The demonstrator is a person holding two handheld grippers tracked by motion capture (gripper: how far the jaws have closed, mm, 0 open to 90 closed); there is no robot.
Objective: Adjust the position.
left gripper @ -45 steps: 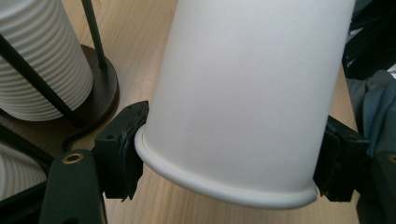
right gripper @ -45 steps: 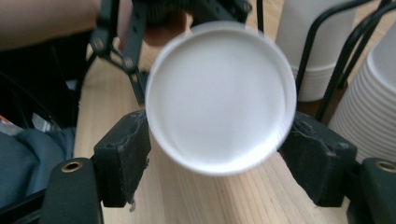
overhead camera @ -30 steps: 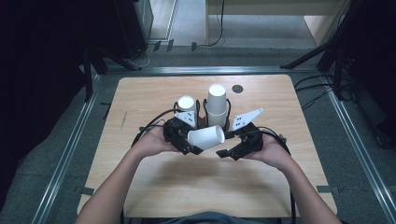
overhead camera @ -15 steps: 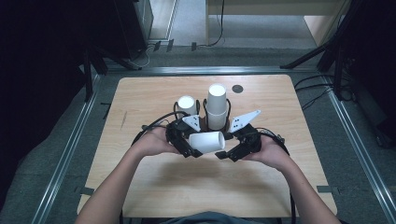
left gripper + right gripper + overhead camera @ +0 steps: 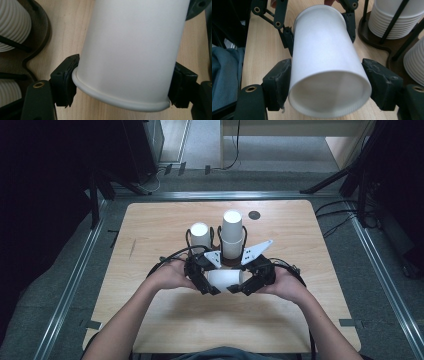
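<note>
A white paper cup (image 5: 225, 279) lies level just above the table's middle, held between both grippers. My left gripper (image 5: 206, 285) is shut on its rim end, and the pads (image 5: 65, 82) press just above the rolled rim of the cup (image 5: 130, 55). My right gripper (image 5: 242, 286) has just been closing its jaws on the cup's base end. Its pads (image 5: 279, 80) now rest against both sides of the cup (image 5: 324, 57), whose recessed bottom faces that camera. In the right gripper view the left gripper (image 5: 319, 27) holds the far end.
Just behind the hands a black wire holder (image 5: 220, 251) carries two stacks of white cups: a shorter one (image 5: 200, 235) and a taller one (image 5: 232, 232). Ribbed cup stacks show in the left gripper view (image 5: 12, 25) and the right gripper view (image 5: 394, 20). A dark round spot (image 5: 254, 215) marks the table.
The cup and both hands have shifted slightly toward the person. The right gripper's jaws have closed in onto the cup's base end, while the left keeps its grip.
</note>
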